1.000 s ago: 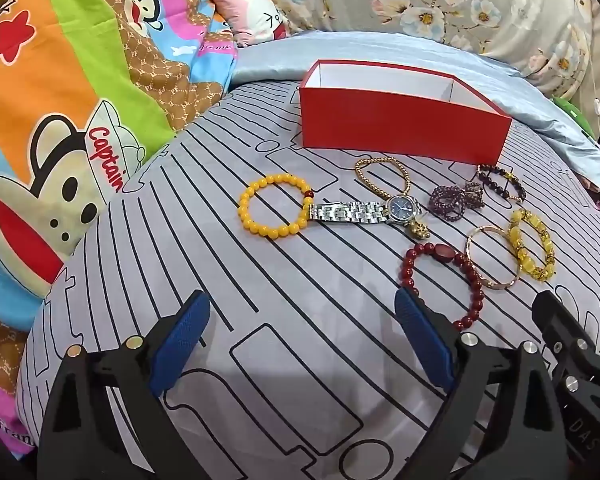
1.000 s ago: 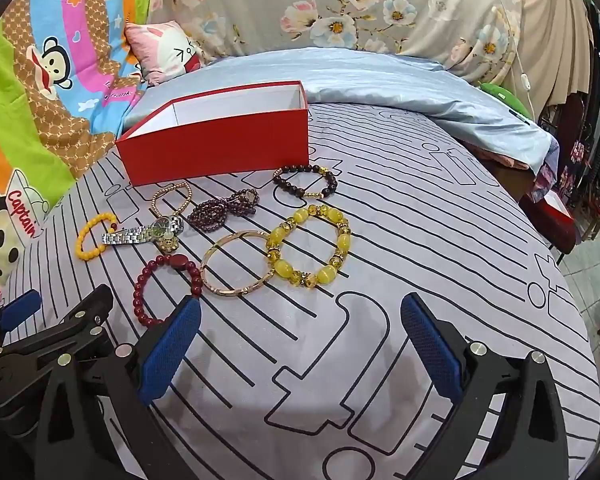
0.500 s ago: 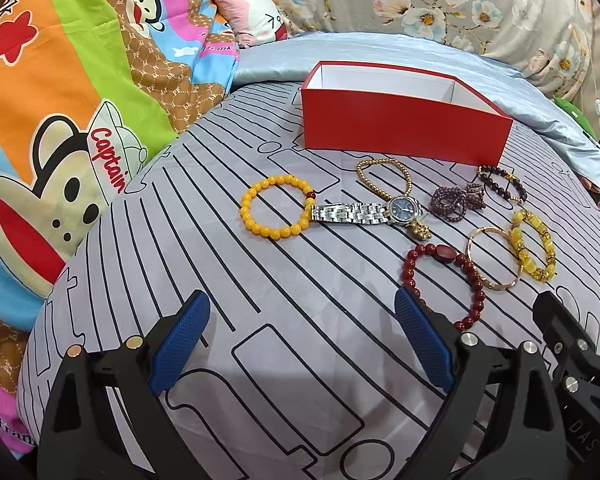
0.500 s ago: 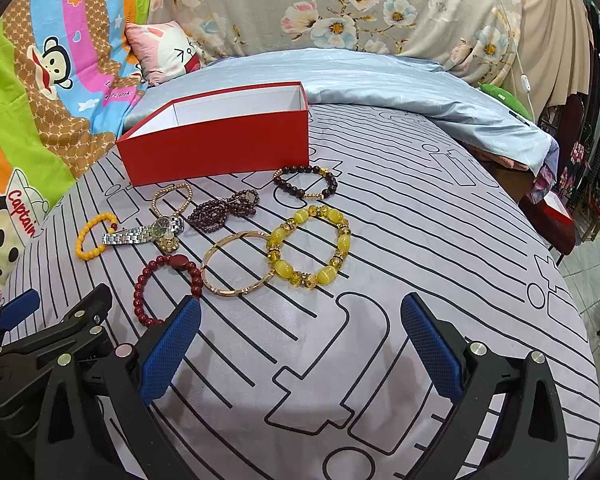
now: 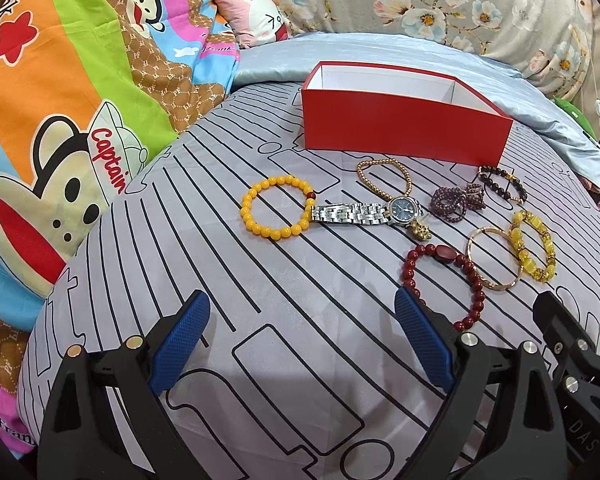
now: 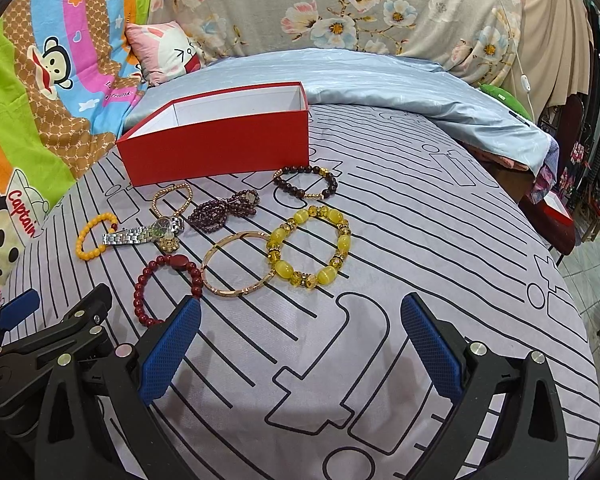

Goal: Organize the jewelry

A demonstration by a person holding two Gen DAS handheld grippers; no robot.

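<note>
reading "captain" on monkey blanket [image 5: 108,168]; both grippers' jaws wide, empty.

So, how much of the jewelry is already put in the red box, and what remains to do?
Nothing looks done yet: the visible part of the red box shows only white inside. Nothing is in hand either; the left gripper and right gripper hover open. Left to do: the watch, orange bead bracelet, dark red bracelet, gold bangle and the other bracelets all lie on the bedsheet.
</note>
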